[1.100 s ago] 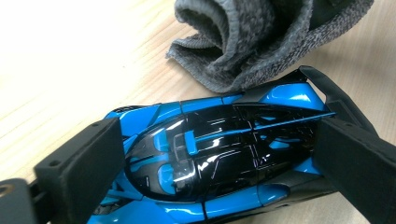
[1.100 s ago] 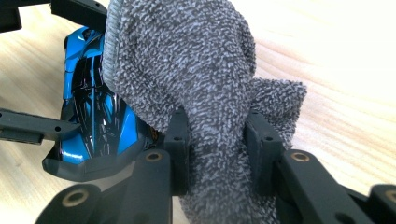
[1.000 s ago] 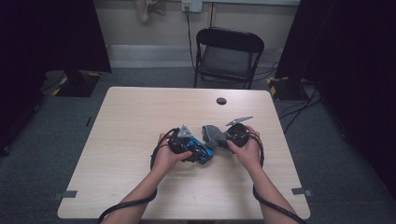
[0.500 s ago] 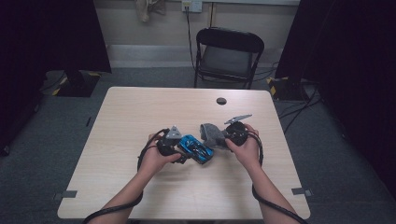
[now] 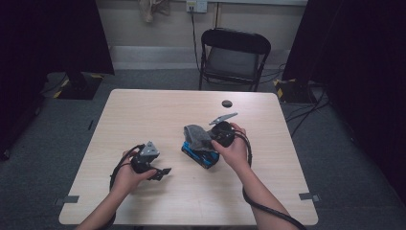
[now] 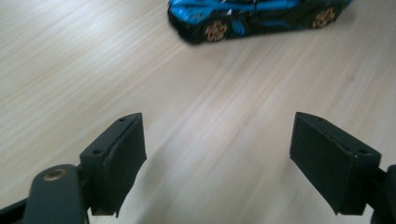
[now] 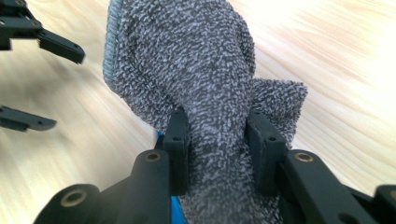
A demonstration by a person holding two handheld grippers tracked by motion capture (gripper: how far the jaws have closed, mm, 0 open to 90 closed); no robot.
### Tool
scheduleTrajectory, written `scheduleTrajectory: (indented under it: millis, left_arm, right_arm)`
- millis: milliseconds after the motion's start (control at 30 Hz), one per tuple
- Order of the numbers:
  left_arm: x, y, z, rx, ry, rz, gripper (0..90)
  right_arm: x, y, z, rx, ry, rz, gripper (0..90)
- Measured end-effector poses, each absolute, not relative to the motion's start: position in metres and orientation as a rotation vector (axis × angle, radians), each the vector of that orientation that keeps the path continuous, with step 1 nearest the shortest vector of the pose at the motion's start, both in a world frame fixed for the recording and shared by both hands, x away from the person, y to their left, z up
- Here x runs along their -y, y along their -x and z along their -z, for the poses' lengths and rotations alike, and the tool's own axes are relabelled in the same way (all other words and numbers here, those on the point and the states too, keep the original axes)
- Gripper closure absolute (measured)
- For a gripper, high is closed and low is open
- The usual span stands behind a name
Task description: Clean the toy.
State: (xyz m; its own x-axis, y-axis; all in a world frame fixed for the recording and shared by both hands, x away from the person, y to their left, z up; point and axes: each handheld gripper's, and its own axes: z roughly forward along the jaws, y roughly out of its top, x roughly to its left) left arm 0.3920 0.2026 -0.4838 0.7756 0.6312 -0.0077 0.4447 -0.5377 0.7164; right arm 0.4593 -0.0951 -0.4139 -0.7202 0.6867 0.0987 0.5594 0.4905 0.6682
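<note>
Your right gripper point(image 5: 218, 136) has its jaws clamped on a bunched grey cloth point(image 7: 205, 93), held over the near-right part of the table point(image 5: 158, 110), right above the blue toy car point(image 5: 200, 154). The car sits on the table just under the cloth, near the middle.

Your left gripper point(image 5: 160, 172) is well to the left of the car, with its jaws apart and nothing between them; they have just been closing a little. With nothing steadying the car, a firm wipe could probably roll it on its wheels or push it across the table. The grip takes the cloth by a fold, so a hard drag might pull it free of the jaws. The loose cloth could also snag on the car's edges and tip it.

No containers are on the table; a small dark round object point(image 5: 227, 103) lies at the far side, well apart.
</note>
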Motion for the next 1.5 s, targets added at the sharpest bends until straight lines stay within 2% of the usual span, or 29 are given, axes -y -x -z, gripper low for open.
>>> scheduleTrajectory:
  millis: [433,833,1500]
  left_arm:
    - [-0.244,-0.366,0.490,-0.826,-2.224,-0.356,18.5]
    - [-0.265,-0.359,0.497,-0.875,-2.209,-0.367,18.8]
    - [-0.273,-0.356,0.500,-0.887,-2.169,-0.380,16.0]
  right_arm:
    - [0.010,-0.459,0.417,-2.646,-0.923,-1.036,65.5]
    - [-0.037,-0.460,0.435,-2.704,-0.861,-1.039,64.9]
    - [-0.078,-0.455,0.464,-2.743,-0.811,-1.038,62.1]
